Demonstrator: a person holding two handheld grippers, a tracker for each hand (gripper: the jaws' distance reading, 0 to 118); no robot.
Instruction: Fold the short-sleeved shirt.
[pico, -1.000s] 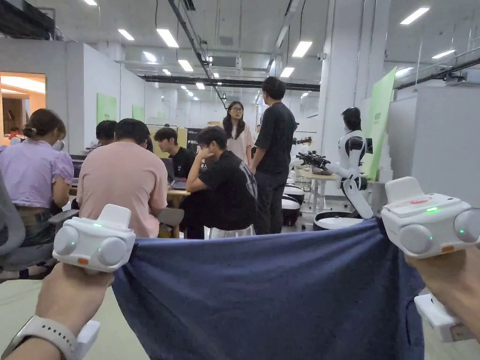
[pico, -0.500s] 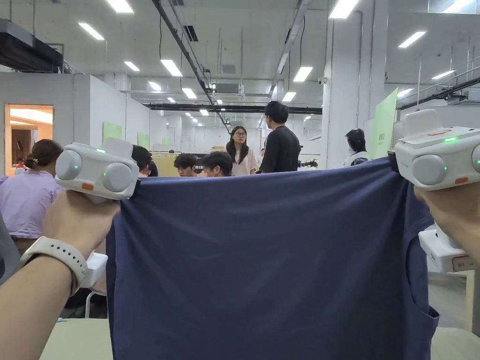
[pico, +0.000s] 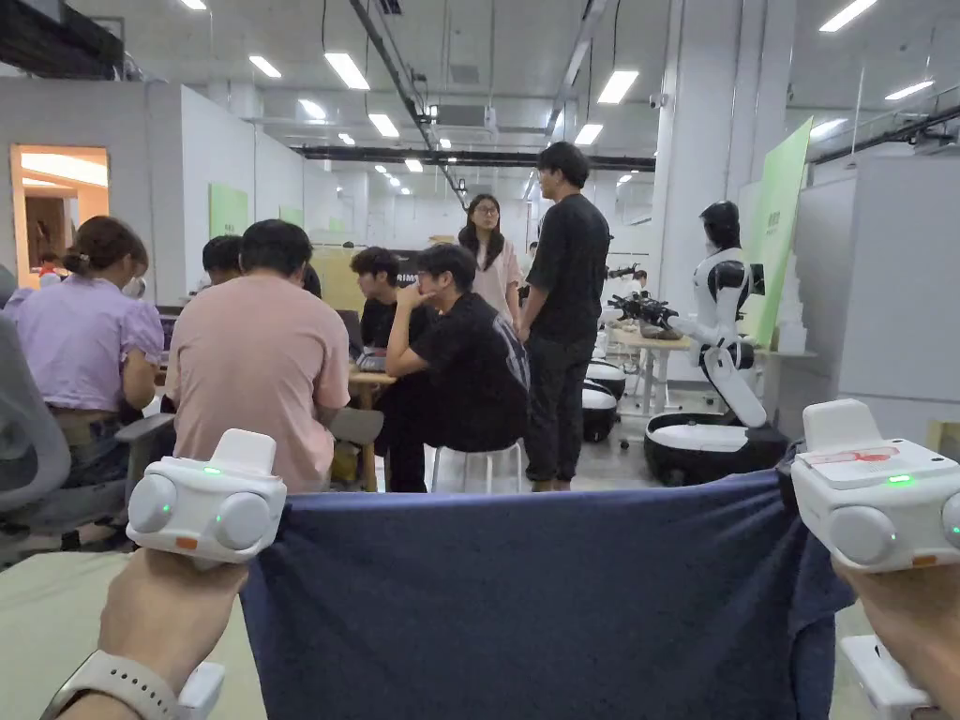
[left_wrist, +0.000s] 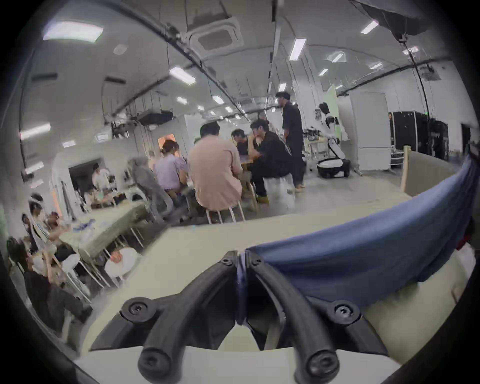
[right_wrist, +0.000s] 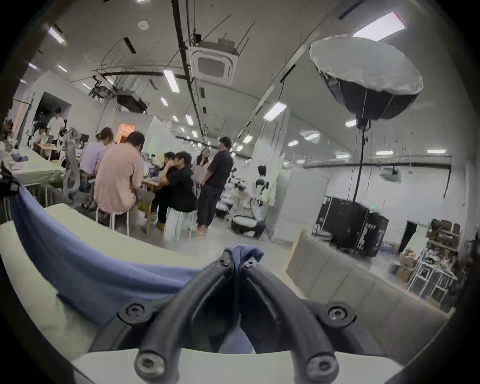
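pale table (left_wrist: 187, 262) | blue shirt (pico: 525, 600) stretched between tools | left tool (left_wrist: 240, 261), right tool (right_wrist: 236, 262) each clamped on its edge

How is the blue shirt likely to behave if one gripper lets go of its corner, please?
Probably floppy: the shirt sags between the left gripper and right gripper. The freed side would likely drop and swing. It seems light, since pinched corners carry it.

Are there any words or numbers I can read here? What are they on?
No text here can be read for sure.
Green board: small dark marks, too small to read.
Black banner behind the seated people: white letters, mostly hidden.
Black case: white letters, too blurred to read.
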